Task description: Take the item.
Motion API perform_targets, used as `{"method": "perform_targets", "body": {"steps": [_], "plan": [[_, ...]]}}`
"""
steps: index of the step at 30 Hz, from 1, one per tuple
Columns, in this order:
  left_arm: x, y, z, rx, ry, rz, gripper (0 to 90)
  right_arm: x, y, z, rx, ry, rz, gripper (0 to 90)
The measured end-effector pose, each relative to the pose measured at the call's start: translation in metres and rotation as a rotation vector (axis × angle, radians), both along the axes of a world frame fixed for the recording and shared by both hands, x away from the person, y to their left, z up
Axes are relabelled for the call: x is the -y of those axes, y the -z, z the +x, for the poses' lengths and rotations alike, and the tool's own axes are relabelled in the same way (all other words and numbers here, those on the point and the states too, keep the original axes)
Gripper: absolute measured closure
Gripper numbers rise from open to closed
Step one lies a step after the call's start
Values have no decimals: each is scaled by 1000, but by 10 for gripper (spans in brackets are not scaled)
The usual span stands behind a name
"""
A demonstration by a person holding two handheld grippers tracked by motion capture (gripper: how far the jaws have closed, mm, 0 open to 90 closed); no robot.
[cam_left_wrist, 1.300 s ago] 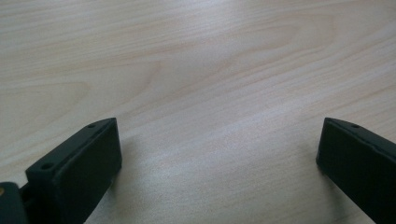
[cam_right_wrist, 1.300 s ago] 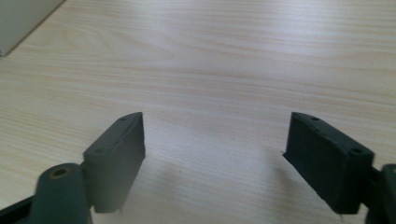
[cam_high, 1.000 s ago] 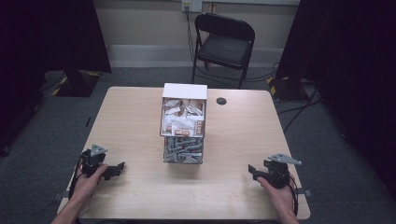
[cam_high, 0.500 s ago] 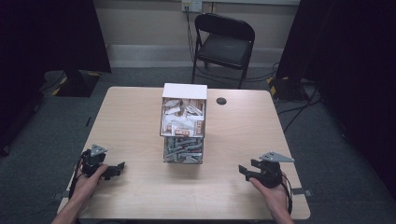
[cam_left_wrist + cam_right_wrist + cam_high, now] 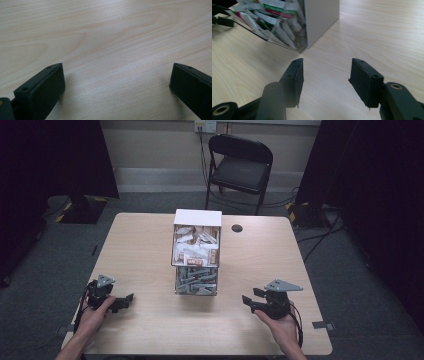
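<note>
A tall white box (image 5: 196, 252) with a clear front stands mid-table; paper sachets fill its upper tier and greyish packets its lower tier. In the right gripper view its white side wall (image 5: 322, 17) and the sachets (image 5: 277, 22) behind the clear pane lie just ahead. My right gripper (image 5: 248, 301) hovers to the right of the box's base, pointing at it. Its jaws (image 5: 325, 72) stand partly apart, have just been closing, and hold nothing. My left gripper (image 5: 127, 300) rests at the front left, open (image 5: 117, 75) over bare wood.
The light wooden table (image 5: 145, 245) has a small black disc (image 5: 237, 228) near its far edge. A black folding chair (image 5: 240, 165) stands beyond the table. Dark curtains flank both sides, and cables lie on the floor at the right.
My right gripper has moved left toward the box and risen a little, with its jaws narrower than before. The left gripper has stayed put.
</note>
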State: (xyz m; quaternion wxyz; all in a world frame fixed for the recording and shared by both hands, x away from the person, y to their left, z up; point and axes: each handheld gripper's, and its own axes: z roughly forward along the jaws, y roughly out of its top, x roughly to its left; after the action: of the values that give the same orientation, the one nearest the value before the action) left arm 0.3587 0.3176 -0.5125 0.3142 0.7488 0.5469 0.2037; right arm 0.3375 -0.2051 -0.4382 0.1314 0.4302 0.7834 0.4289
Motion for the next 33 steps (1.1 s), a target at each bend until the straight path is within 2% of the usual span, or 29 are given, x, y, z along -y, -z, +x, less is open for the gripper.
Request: {"method": "perform_targets", "body": {"steps": [4, 16, 33], "plan": [[0, 0, 0, 0, 0, 0, 0, -14, -5, 3, 6, -47, 19, 476], [0, 0, 0, 0, 0, 0, 0, -40, -19, 6, 34, -120, 64, 534], [0, 0, 0, 0, 0, 0, 0, -83, -22, 10, 42, -245, 79, 624]]}}
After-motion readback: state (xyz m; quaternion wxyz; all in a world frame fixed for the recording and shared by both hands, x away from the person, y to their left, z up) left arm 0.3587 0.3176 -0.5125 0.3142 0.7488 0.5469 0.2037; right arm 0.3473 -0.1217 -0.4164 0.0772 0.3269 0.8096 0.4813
